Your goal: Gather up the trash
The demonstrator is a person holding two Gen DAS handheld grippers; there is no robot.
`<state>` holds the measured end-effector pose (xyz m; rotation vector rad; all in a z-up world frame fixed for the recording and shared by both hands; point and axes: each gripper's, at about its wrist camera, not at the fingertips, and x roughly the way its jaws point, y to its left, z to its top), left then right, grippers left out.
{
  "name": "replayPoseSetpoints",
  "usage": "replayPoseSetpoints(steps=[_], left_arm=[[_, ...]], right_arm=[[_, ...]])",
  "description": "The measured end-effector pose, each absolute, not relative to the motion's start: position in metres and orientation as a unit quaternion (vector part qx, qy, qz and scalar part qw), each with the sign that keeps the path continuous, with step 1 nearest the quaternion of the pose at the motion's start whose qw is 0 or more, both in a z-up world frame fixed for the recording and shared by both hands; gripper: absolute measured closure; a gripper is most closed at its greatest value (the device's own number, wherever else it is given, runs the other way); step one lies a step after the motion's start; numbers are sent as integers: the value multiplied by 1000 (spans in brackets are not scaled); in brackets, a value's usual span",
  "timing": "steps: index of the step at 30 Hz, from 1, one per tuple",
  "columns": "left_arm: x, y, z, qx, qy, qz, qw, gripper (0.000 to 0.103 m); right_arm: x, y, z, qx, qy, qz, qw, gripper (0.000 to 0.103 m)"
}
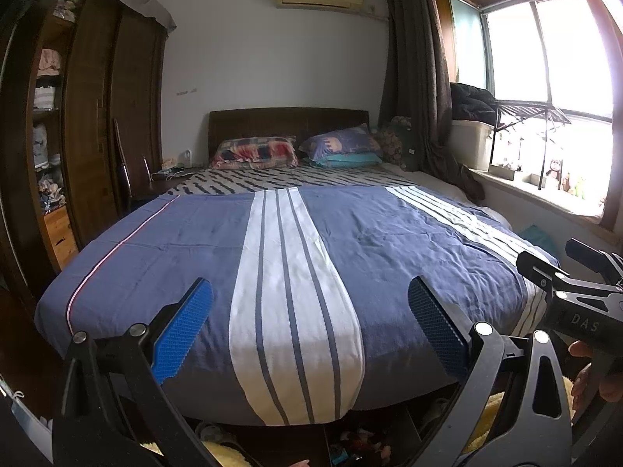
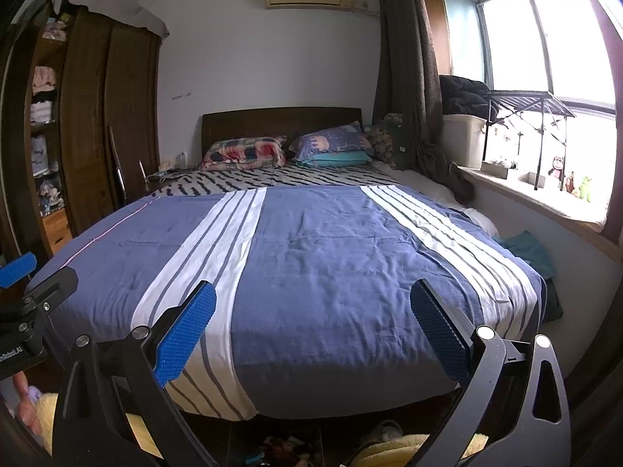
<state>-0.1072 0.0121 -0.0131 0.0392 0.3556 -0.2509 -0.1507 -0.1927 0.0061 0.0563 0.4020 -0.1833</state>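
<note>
— While both of my grippers hang at the foot of the bed, what worries you most?

— Starting at the left: the open wardrobe (image 1: 48,124) has shelves stuffed with folded clothes, and none of that is trash. If I grab from there by mistake, I undo someone's tidying. My left gripper (image 1: 311,330) has its jaws spread wide and holds nothing.

— And the trash itself?

— I cannot see any for certain. The blue striped quilt (image 1: 296,257) is bare. The likeliest spot, I judge, is the dim clutter under the bed's foot (image 1: 358,441), where small things lie mixed together, too dark to name. Shoes or toys could be taken for rubbish there.

— Further right?

— My right gripper (image 2: 313,334) is also wide apart and empty. The two tools sit just beside each other, so swinging one down could knock the other. On the windowsill, a white storage bin (image 2: 463,136) has dark bedding piled on top; its inside is hidden. Beside it, small figurines (image 2: 572,183) stand near the sill's edge, easy to topple with a careless reach.

— Any bag or bin to collect into?

— None shows in either view.
</note>
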Motion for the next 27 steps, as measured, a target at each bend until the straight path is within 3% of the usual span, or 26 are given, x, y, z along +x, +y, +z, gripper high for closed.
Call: replayPoseSetpoints(steps=[27], left_arm=[[-111,11,-12,17,170,-115,979,8]], right_arm=[[-151,-191,6,30,199,-89,976,3]])
